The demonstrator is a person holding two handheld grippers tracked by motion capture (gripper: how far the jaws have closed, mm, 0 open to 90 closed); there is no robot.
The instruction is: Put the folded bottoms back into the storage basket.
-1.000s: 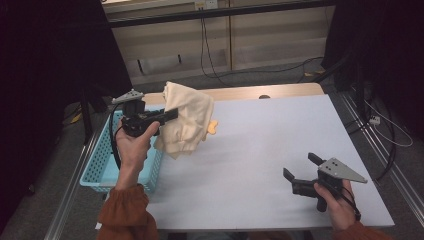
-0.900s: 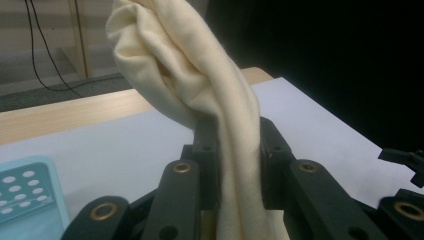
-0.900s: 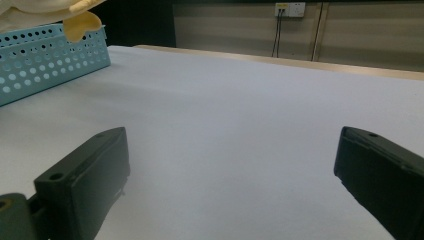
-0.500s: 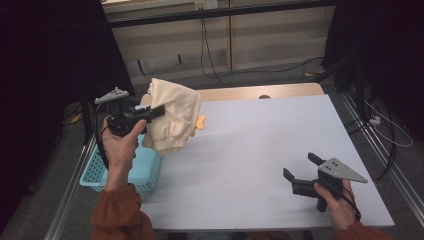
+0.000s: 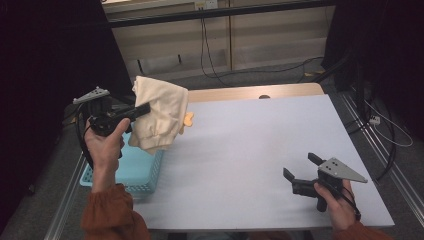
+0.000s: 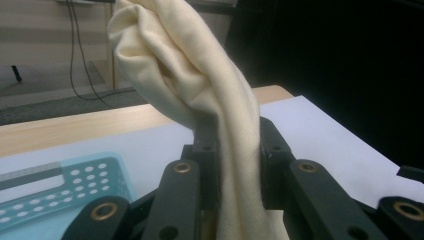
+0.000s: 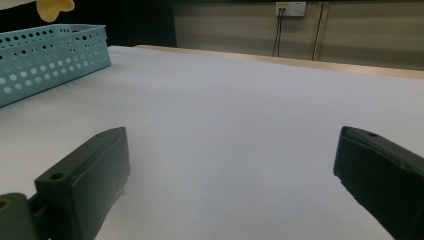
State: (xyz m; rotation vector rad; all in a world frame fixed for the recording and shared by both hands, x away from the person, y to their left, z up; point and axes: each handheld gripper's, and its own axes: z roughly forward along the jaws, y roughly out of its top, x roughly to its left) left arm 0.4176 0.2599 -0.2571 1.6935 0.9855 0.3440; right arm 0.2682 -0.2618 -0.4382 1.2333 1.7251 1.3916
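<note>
White table (image 5: 250, 150): my left gripper (image 5: 142, 110) clamps the cream cloth (image 5: 159, 120) above the blue basket (image 5: 130, 170); right gripper (image 5: 300, 172) rests wide. Next, likely: lower, release.

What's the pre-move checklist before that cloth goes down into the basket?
1. Left gripper shut on the cream cloth: ok.
2. Cloth lifted off the table: ok.
3. Cloth hanging over the blue basket: ok, though its right edge hangs past the rim.
4. Basket free of other items: cannot tell, cloth and hand hide part.
5. Right gripper open, low at the table's near right, away from the drop: ok.
</note>
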